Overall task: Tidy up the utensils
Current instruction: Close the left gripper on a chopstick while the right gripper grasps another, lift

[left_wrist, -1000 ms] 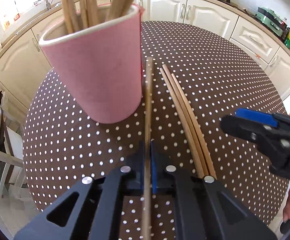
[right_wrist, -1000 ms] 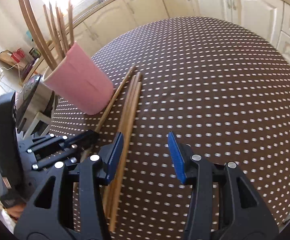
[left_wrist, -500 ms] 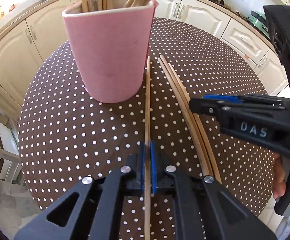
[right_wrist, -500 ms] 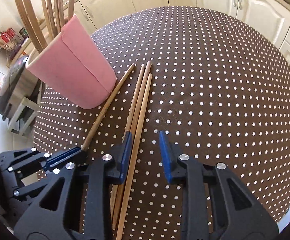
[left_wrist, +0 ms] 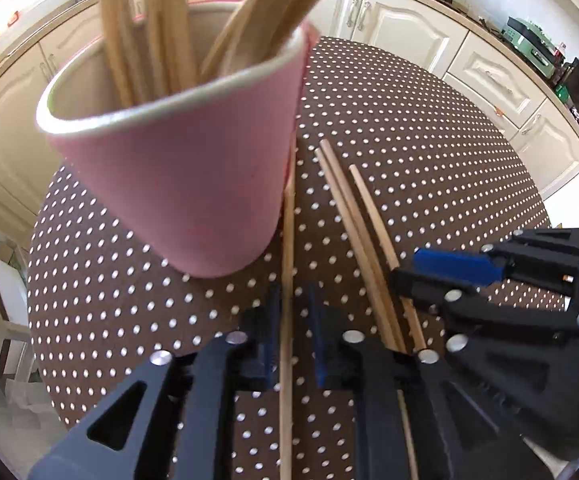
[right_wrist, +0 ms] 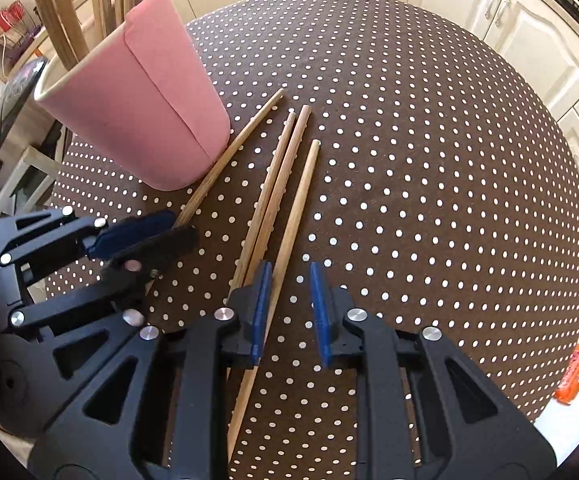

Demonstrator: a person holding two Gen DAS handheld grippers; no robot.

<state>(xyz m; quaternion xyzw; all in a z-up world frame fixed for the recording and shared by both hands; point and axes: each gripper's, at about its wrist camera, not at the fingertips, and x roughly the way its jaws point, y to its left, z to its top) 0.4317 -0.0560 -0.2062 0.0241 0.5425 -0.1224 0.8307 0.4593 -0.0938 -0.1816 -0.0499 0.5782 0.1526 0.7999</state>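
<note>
While white cupboards (left_wrist: 401,28) ring the dotted brown desk (right_wrist: 429,160), a pink cup (left_wrist: 193,176) is filled with sticks (left_wrist: 161,28). One chopstick (left_wrist: 287,280) lies between the opening left fingers (left_wrist: 292,336); another chopstick (right_wrist: 289,236) sits inside the closing right fingers (right_wrist: 291,304), untouched.

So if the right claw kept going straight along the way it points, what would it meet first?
Probably the lone chopstick lying between its closing jaws, just inside the left pad, and the dotted tablecloth under it. The right claw points steeply down; depth is hard to judge, so contact may be close already.
</note>
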